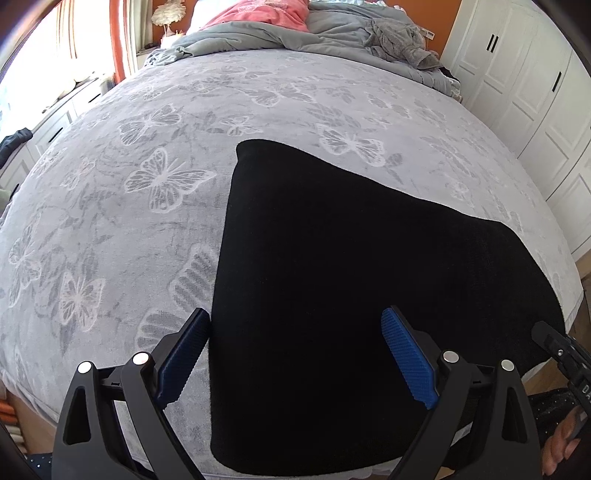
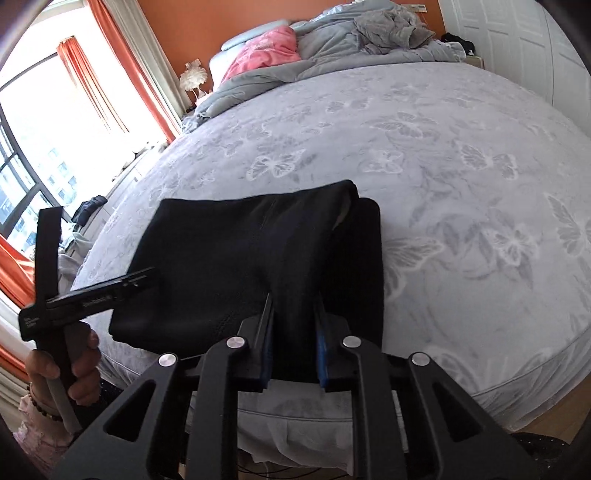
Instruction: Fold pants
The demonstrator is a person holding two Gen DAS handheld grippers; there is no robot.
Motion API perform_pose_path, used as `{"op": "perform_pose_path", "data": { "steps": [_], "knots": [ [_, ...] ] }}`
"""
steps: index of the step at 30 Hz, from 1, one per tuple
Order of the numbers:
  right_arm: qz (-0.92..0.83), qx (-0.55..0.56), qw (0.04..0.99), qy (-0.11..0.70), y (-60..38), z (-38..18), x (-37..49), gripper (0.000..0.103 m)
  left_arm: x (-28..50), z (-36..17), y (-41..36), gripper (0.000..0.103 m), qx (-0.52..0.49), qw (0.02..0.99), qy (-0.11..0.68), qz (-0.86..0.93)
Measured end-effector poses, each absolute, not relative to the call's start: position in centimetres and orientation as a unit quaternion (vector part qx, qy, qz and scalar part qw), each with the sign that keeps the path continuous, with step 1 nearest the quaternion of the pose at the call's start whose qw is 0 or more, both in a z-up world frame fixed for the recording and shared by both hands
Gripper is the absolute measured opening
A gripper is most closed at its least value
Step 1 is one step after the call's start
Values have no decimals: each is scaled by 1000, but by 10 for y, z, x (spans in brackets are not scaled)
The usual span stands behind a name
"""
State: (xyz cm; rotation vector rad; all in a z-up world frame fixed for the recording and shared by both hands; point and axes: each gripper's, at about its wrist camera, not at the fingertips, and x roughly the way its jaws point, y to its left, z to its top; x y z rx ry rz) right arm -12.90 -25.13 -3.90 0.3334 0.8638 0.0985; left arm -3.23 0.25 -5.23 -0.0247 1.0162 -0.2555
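The black pants [image 1: 351, 277] lie folded in a flat stack near the bed's front edge; they also show in the right wrist view [image 2: 236, 258]. My left gripper [image 1: 295, 354] is open, its blue pads [image 1: 406, 362] apart above the pants' near left edge, holding nothing. My right gripper [image 2: 293, 321] is shut on the near edge of the pants, with the cloth pinched between its blue pads [image 2: 321, 343]. The left gripper's body [image 2: 92, 295] shows at the left of the right wrist view.
The bed [image 1: 147, 184] has a grey butterfly-pattern cover. A crumpled grey duvet [image 1: 332, 33] and pink cloth [image 1: 266, 14] lie at the head. White wardrobe doors [image 1: 535, 92] stand to the right, a window with orange curtains [image 2: 110, 74] to the left.
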Motion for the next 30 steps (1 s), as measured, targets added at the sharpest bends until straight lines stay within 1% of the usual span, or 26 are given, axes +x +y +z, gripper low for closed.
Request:
{"op": "perform_pose_path", "data": {
  "steps": [1, 2, 4, 5, 6, 7, 8, 9, 10, 12, 13, 14, 15, 16, 17, 19, 20, 21, 22, 23, 25, 26, 27, 28, 29, 30],
  "knots": [
    [41, 154, 884, 439, -252, -56, -124, 25, -34, -52, 2, 91, -10, 866, 485, -126],
    [41, 154, 875, 458, -253, -73, -122, 26, -36, -52, 2, 91, -9, 864, 486, -130],
    [46, 196, 876, 439, -261, -74, -129, 30, -39, -52, 4, 91, -13, 861, 488, -142],
    [42, 210, 873, 437, -264, -68, -131, 34, -41, -51, 8, 91, -17, 859, 490, -146],
    [31, 218, 877, 427, -268, -61, -133, 51, -43, -51, 12, 91, -29, 858, 490, -150],
    [17, 219, 882, 416, -272, -54, -136, 62, -43, -51, 19, 91, -46, 854, 494, -157],
    [6, 215, 888, 407, -275, -49, -136, 80, -41, -53, 27, 91, -64, 847, 502, -162],
    [0, 209, 890, 405, -277, -47, -134, 86, -38, -58, 34, 91, -82, 838, 513, -165],
    [-2, 205, 889, 410, -278, -47, -130, 86, -34, -65, 41, 91, -100, 826, 529, -165],
    [14, 219, 877, 428, -281, -56, -118, 90, -28, -83, 49, 91, -137, 796, 565, -167],
    [23, 233, 868, 439, -281, -65, -111, 90, -25, -93, 52, 91, -160, 779, 580, -176],
    [32, 243, 860, 448, -280, -73, -104, 87, -23, -100, 53, 91, -182, 767, 586, -187],
    [50, 252, 850, 460, -276, -83, -96, 62, -23, -101, 52, 89, -189, 770, 578, -194],
    [58, 264, 841, 468, -275, -90, -90, 52, -23, -98, 50, 67, -187, 773, 568, -210],
    [58, 273, 843, 460, -274, -89, -88, 41, -23, -96, 45, 58, -181, 771, 566, -228],
    [79, 268, 851, 444, -269, -67, -91, 36, -28, -83, 46, 33, -166, 784, 550, -235],
    [97, 271, 855, 431, -266, -53, -95, 35, -34, -71, 50, 28, -167, 790, 538, -243],
    [113, 270, 859, 420, -262, -38, -101, 35, -42, -57, 56, 22, -170, 796, 523, -252],
    [127, 263, 863, 412, -259, -24, -108, 36, -52, -46, 62, 22, -178, 800, 510, -259],
    [132, 255, 866, 410, -256, -17, -114, 39, -61, -39, 69, 22, -190, 798, 509, -263],
    [135, 250, 858, 428, -256, -22, -123, 53, -75, -44, 78, 40, -196, 794, 522, -242],
    [126, 243, 854, 442, -256, -34, -126, 58, -80, -53, 78, 48, -188, 794, 532, -228],
    [107, 239, 850, 458, -258, -46, -126, 65, -80, -64, 76, 59, -174, 793, 546, -209],
    [85, 238, 841, 478, -260, -61, -126, 66, -80, -77, 74, 67, -164, 790, 561, -185],
    [76, 249, 832, 490, -262, -76, -128, 66, -80, -90, 72, 71, -168, 783, 573, -173],
    [85, 274, 827, 483, -267, -84, -130, 69, -78, -100, 71, 81, -188, 771, 582, -177]
  ]
}}
